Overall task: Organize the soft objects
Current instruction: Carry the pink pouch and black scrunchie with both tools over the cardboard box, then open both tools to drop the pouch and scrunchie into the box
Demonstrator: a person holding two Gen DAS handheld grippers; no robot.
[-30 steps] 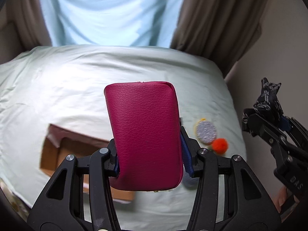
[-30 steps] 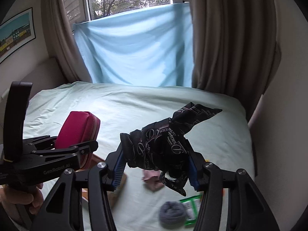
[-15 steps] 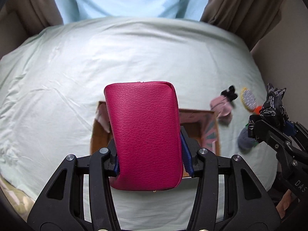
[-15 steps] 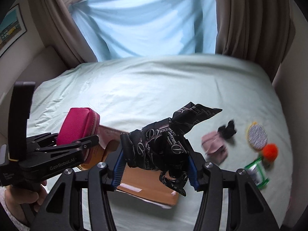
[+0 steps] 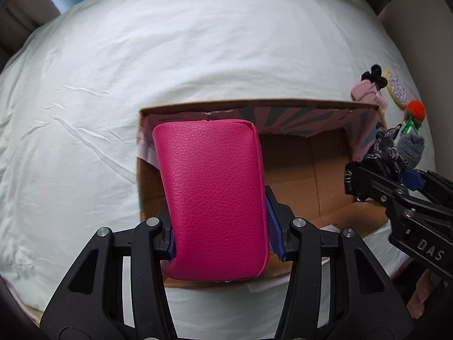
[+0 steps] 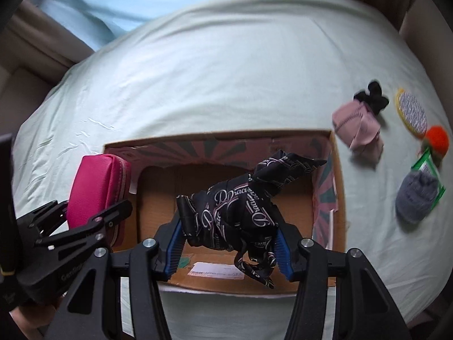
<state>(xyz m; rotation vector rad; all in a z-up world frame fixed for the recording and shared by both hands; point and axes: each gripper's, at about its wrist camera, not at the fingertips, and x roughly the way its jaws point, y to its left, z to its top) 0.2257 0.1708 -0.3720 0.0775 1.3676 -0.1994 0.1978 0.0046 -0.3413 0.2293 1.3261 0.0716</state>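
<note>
Pouch: pink pouch (image 5: 212,198) clamped in left gripper (image 5: 223,238) jaws, above the cardboard box (image 6: 338,198).
Scarf: black patterned scarf (image 6: 243,201) pinched in right gripper (image 6: 229,243) jaws, over the box.
Bed: pale-sheeted bed (image 6: 226,70) carries the box.

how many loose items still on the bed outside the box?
5, all right of the cardboard box: pink cloth, black scrunchie, round pad, orange pompom, grey sock on a green packet. Others may be hidden.

The left gripper (image 5: 218,226) is held pointing forward and downward, its jaws closed on a pink pouch (image 5: 212,195). At its 3 o'clock side the right gripper (image 6: 229,243) is seen, clamped on a black patterned scarf (image 6: 243,206).
</note>
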